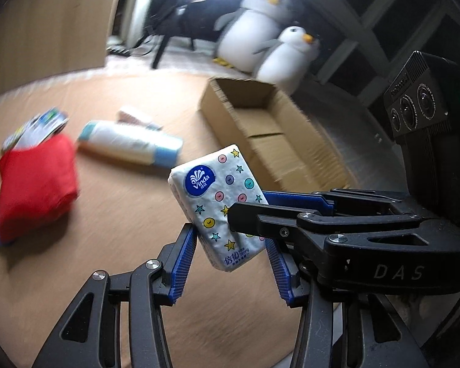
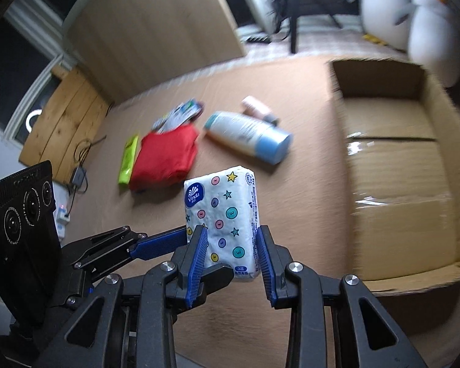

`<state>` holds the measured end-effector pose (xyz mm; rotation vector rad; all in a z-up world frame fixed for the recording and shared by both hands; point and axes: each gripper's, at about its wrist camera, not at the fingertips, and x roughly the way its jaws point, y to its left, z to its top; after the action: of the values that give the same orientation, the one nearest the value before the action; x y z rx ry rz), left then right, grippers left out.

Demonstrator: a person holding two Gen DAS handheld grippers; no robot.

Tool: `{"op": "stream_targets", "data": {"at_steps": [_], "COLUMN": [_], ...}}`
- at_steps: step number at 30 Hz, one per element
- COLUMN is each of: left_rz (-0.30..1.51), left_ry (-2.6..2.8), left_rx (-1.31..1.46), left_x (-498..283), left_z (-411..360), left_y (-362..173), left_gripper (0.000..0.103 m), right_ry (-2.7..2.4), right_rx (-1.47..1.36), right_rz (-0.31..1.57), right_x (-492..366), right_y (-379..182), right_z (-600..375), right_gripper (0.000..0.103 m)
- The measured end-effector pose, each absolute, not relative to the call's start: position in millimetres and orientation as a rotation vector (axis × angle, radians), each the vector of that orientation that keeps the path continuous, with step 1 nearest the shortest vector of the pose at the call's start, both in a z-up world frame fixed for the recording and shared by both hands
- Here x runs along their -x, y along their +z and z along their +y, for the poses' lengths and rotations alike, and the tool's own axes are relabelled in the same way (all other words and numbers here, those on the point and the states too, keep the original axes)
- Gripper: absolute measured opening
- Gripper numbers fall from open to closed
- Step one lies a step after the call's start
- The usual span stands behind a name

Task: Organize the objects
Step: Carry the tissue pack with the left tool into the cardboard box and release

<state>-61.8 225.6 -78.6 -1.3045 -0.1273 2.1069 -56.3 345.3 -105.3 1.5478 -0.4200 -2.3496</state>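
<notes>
A white tissue pack (image 1: 217, 202) printed with stars and dots hangs upright above the brown table. My left gripper (image 1: 230, 242) is shut on its lower part, blue pads against both side edges. My right gripper (image 1: 250, 205) reaches in from the right and clamps the pack front to back. In the right wrist view the pack (image 2: 227, 205) stands between the right gripper (image 2: 230, 242) pads, and the left gripper's fingers (image 2: 156, 247) come in from the left. An open cardboard box (image 2: 380, 76) lies to the right, its wall (image 1: 248, 95) beyond the pack.
On the table lie a red folded cloth (image 2: 165, 159), a green packet (image 2: 128, 159), a colourful packet (image 2: 178, 113), a white bottle with a blue cap (image 2: 248, 136) and a small pink tube (image 2: 256, 107). Two plush penguins (image 1: 254, 30) stand behind the box.
</notes>
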Motion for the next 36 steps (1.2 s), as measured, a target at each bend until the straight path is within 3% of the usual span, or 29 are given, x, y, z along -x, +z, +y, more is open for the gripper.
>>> {"op": "stream_targets", "data": {"at_steps": [23, 25, 26, 28, 29, 36], "left_rz": [0.0, 0.003, 0.009, 0.017, 0.03, 0.033], "left_ry": [1.994, 1.98, 1.982, 2.013, 2.025, 2.056], "left_rx": [1.227, 1.236, 1.245, 1.238, 1.232, 1.23], "left_x": [83.9, 84.1, 84.5, 83.3, 81.9, 78.9], "left_z": [364.1, 367.1, 367.7, 365.9, 364.0, 341.3], "left_y": [-71.3, -74.0, -74.8, -73.9, -72.5, -70.5], "left_gripper": [0.051, 0.054, 0.063, 0.073, 0.073, 0.073], "right_ry": [-2.569, -2.573, -2.582, -2.62, -2.638, -2.677], "right_rx": [-1.533, -1.54, -1.545, -1.555, -1.568, -1.558], "right_rz": [-0.539, -0.544, -0.549, -0.56, -0.56, -0.511], "right_x": [47.3, 45.6, 44.7, 43.1, 41.9, 37.2], "right_y": [-91.3, -92.6, -93.5, -94.1, -94.4, -89.5], "right_z": [463.8, 466.3, 467.9, 471.0, 472.4, 463.6], "right_gripper": [0.031, 0.031, 0.031, 0.05, 0.062, 0.063]}}
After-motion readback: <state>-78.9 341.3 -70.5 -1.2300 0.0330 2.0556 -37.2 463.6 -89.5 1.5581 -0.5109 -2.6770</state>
